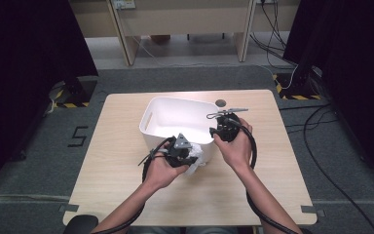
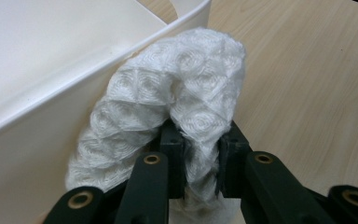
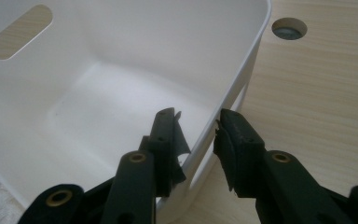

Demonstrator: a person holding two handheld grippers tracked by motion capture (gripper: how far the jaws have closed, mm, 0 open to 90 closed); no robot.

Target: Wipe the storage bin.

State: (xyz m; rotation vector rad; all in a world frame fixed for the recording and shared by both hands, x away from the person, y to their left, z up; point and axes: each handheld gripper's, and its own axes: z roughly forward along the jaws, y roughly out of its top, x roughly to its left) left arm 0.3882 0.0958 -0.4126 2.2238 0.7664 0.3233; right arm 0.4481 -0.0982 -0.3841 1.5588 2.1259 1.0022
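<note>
White, glossy plastic forms the rectangular bin [image 1: 175, 117] standing near the middle of the pale wood-grain surface [image 1: 112, 165]. Its walls are smooth and thin, with rounded corners and a slotted handle cut-out in the left end wall, and its inside is bare.

At the bin's near wall, the left claw [image 1: 191, 155] is clamped on a crumpled white paper towel [image 2: 168, 102]. In the left gripper view the towel shows a quilted, embossed pattern of small circles inside diamonds; it bulges up out of the black jaws in a soft curved fold and leans against the outside of the bin's near wall, just below the rim. From above, the wad sits on the surface just beside that wall, partly under the hand.

The right claw [image 3: 198, 135] straddles the bin's right end wall. One matte black jaw is inside the bin and the other outside, with the thin rim between them. The inner pad lies close against the wall, while a narrow gap shows beside the outer one, so whether the jaws press on the plastic cannot be told.

Beyond the bin's far right corner, a round grommet hole [image 3: 289, 28] is cut into the surface. A black cable loops from each gripper along the forearm.
</note>
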